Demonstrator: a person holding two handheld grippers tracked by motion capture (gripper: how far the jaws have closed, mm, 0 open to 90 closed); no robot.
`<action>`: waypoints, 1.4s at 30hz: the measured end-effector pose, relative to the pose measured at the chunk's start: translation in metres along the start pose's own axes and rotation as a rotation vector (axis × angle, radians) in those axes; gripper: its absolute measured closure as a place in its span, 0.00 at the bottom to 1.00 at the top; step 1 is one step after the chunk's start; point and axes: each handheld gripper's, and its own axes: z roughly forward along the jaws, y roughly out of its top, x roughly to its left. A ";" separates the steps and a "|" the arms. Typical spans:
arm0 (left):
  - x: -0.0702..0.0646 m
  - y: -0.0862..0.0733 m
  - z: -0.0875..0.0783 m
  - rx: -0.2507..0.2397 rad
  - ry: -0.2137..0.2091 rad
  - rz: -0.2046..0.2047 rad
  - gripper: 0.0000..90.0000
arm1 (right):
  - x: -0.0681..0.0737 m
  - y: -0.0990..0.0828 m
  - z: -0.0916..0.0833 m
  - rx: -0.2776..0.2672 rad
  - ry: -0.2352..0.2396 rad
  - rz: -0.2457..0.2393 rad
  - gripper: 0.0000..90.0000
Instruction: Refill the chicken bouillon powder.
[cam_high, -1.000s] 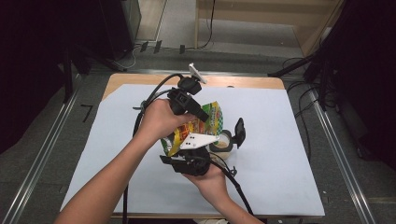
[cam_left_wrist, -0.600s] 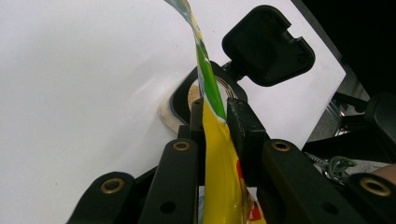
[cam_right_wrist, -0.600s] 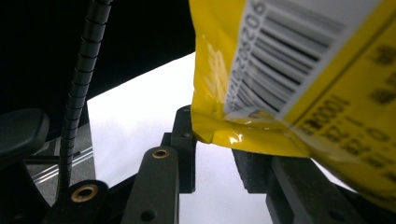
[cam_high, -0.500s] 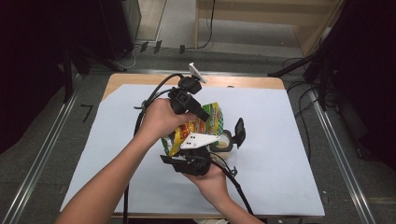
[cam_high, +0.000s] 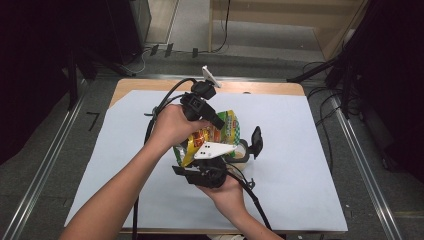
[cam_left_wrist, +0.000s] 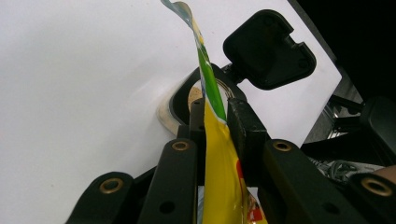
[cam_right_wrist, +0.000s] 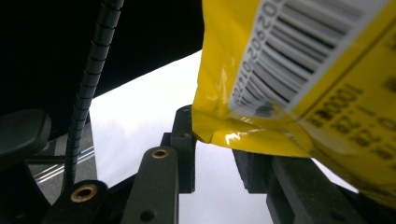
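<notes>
High view first: I've got the white sheet (cam_high: 300, 150) spread over the wooden table (cam_high: 260, 88), and both of my hands meet near its middle. Biggest thing in play is the snack bag (cam_high: 220, 131), yellow, green and red, held up off the sheet between the two grippers. My left hand (cam_high: 172, 127) comes in from the lower left and carries the left gripper (cam_high: 212, 120) at the bag's upper edge. In the left gripper view the jaws are clamped on that thin yellow-green edge (cam_left_wrist: 215, 135), with pads pressing from both sides. My right hand (cam_high: 227, 187) sits under the bag with the right gripper (cam_high: 220, 160) pointing up into it. In the right gripper view the bag's yellow bottom corner with its barcode (cam_right_wrist: 299, 74) lies at the jaw tips; the jaws stand a little apart, and I can't tell whether they pinch it. Below the bag on the sheet sits a small black-rimmed container (cam_left_wrist: 187, 98), its hinged black lid (cam_left_wrist: 268, 49) flipped open, something tan inside.
</notes>
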 end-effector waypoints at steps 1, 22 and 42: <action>0.000 0.000 0.000 0.000 -0.001 -0.001 0.90 | 0.000 0.000 0.000 0.001 -0.002 -0.002 0.80; 0.001 0.001 0.001 0.003 -0.009 -0.007 0.90 | 0.001 0.001 -0.002 0.002 -0.008 -0.008 0.80; 0.001 0.001 0.003 0.003 -0.010 -0.002 0.90 | 0.000 -0.001 -0.001 0.007 -0.011 -0.006 0.80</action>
